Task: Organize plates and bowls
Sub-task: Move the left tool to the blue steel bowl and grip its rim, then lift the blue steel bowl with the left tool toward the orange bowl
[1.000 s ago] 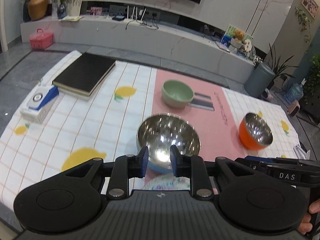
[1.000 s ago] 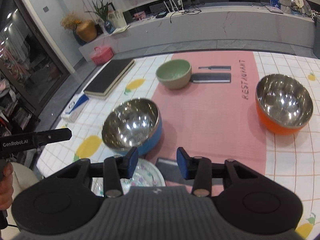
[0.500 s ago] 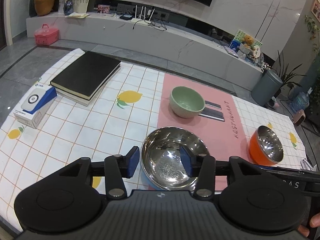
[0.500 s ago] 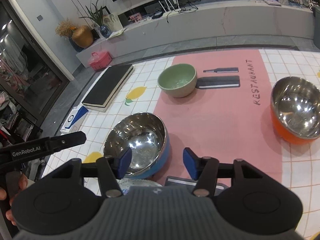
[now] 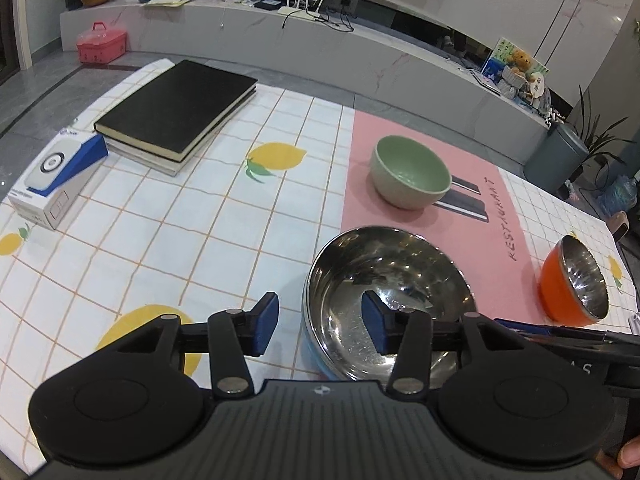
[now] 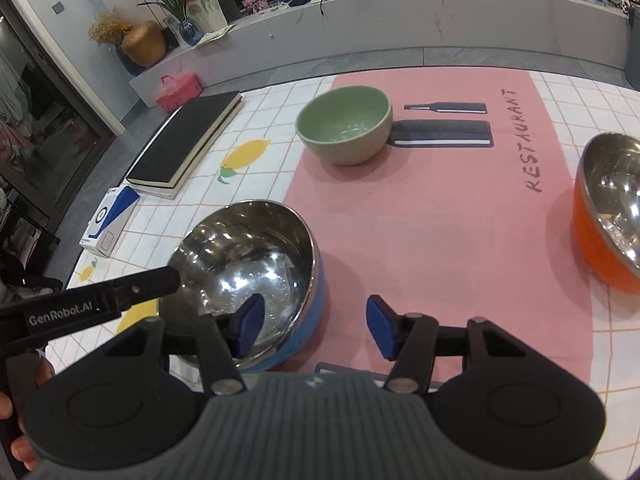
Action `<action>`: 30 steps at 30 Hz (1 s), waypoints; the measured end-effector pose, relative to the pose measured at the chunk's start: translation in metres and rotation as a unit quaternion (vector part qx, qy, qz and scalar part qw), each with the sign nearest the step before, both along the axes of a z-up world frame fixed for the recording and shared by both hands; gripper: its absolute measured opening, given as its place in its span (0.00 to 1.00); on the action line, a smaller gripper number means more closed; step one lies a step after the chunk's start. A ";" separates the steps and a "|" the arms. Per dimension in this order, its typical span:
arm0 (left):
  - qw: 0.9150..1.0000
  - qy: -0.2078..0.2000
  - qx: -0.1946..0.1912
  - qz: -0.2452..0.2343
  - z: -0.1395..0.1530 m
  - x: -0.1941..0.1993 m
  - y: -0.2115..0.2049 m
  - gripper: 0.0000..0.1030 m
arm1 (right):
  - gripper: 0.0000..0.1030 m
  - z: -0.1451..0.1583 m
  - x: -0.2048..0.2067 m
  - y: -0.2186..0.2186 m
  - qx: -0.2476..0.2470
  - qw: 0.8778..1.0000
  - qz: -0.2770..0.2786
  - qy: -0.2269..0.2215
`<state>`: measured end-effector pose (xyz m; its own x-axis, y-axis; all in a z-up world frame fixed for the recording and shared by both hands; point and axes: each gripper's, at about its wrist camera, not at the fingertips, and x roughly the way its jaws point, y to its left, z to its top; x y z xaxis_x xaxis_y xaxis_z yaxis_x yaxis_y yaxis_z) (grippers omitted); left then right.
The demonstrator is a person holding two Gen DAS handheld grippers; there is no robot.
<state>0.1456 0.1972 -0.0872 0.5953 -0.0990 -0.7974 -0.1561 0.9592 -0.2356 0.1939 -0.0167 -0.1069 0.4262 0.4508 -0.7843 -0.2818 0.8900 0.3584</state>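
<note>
Both grippers hover low over the near edge of the bench (image 5: 168,216), side by side and aimed forward. The left gripper (image 5: 320,326) has its jaws spread, straddling the left rim of the blue steel bowl (image 5: 384,300): one pad outside it, one over its hollow. The right gripper (image 6: 312,326) has its jaws spread too, straddling the same bowl's right rim. Whether any pad touches the metal cannot be told. The gripper bodies hide the bowl's near side. The green bowl (image 6: 346,126) sits farther back on the pink mat (image 6: 440,208); the orange bowl (image 6: 608,216), cut off at the frame edge, stands well to the right.
</note>
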 end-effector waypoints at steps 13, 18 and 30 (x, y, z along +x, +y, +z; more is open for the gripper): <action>1.000 0.021 -0.003 -0.008 -0.016 0.008 -0.002 0.21 | 0.23 -0.017 0.011 0.008 0.003 1.000 0.001 0.010; 1.000 0.024 0.004 -0.007 -0.017 0.008 -0.002 0.13 | 0.17 -0.016 0.010 0.012 0.005 1.000 0.002 0.009; 1.000 -0.002 0.015 -0.011 0.013 -0.002 -0.014 0.11 | 0.14 0.002 0.001 0.001 0.014 1.000 -0.006 -0.008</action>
<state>0.1438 0.1827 -0.0741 0.5956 -0.0885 -0.7984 -0.1343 0.9689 -0.2077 0.1954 -0.0155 -0.1049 0.4433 0.4680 -0.7645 -0.2777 0.8826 0.3792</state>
